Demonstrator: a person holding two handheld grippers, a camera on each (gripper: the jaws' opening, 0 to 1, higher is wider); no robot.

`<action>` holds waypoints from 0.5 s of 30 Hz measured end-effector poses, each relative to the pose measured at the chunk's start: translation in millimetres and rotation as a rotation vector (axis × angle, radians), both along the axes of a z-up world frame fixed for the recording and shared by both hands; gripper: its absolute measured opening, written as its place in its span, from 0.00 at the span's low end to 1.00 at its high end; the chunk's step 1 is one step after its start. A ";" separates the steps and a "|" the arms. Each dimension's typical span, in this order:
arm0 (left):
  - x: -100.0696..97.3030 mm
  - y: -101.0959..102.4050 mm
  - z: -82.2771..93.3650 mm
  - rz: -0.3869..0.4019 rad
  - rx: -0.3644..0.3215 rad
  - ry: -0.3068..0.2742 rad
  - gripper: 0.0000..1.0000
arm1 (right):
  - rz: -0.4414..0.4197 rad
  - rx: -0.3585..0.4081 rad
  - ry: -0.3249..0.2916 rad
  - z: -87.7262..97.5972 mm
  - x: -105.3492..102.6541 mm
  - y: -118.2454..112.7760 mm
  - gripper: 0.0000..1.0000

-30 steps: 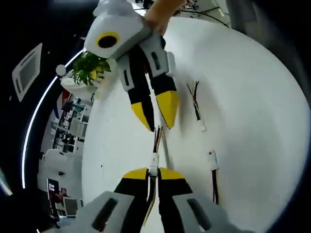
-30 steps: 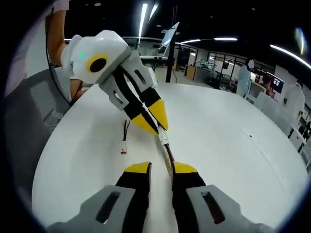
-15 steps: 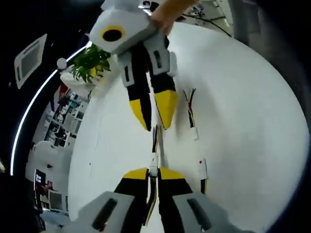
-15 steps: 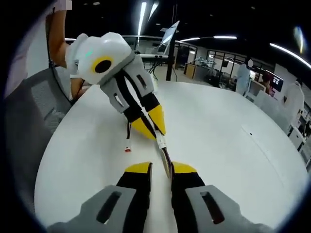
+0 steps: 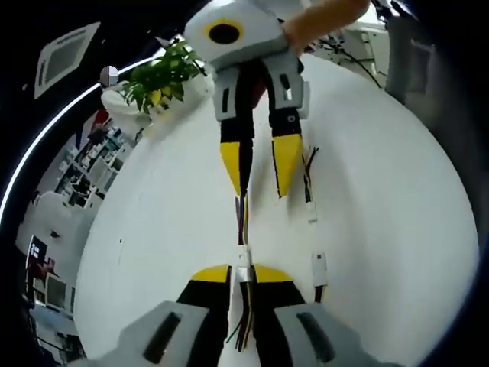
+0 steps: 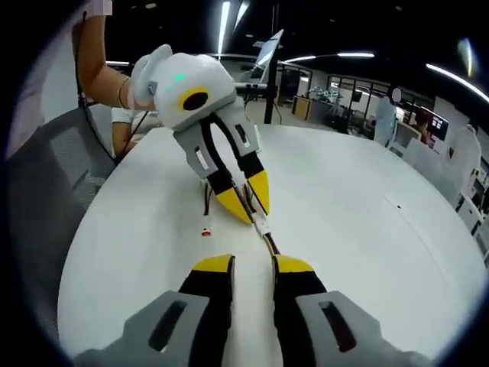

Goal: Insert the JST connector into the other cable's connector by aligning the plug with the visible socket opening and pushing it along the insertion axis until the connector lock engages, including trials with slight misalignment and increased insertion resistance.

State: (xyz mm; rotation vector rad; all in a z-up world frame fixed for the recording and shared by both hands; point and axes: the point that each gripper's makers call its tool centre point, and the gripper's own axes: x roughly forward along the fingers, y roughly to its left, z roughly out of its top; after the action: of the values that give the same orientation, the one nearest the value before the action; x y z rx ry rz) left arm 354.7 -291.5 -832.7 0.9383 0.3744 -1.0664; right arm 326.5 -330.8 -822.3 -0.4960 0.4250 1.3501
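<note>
My left gripper (image 5: 241, 273) clamps the white JST connector (image 5: 242, 256); my right gripper (image 6: 253, 264), seemingly parted, has the mating cable (image 6: 269, 243) between its tips.

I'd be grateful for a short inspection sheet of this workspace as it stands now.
Surface: white table.
Job's things: white connector sits at the left tongs' tips; its wires run towards the right tongs; lock cannot be judged.
Clutter: nothing seen.
Grippers: left tongs shut on the white connector; right tongs' jaws apart.
Cables: far spare cable and near spare cable lie beside the work.
Surroundings: potted plant, grey chair, a person's arm.
</note>
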 end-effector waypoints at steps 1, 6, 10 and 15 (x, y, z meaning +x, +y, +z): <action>-0.1 0.2 0.8 0.000 -0.004 0.001 0.03 | -0.001 0.001 0.000 0.6 -0.1 -0.1 0.17; -6.7 0.1 9.9 -0.018 -0.006 -0.006 0.04 | -0.002 0.005 -0.005 4.7 -1.8 -0.8 0.17; -15.4 -2.4 15.9 -0.034 -0.036 0.016 0.05 | 0.005 0.012 -0.004 9.8 -6.7 0.0 0.17; -29.5 -3.5 24.1 -0.080 0.008 -0.033 0.06 | 0.018 0.016 -0.008 16.0 -14.3 1.4 0.19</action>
State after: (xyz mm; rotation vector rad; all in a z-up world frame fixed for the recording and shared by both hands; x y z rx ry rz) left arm 325.2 -295.0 -808.6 0.9833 0.3162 -1.1211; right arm 312.2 -329.4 -806.3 -0.4929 0.4039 1.3670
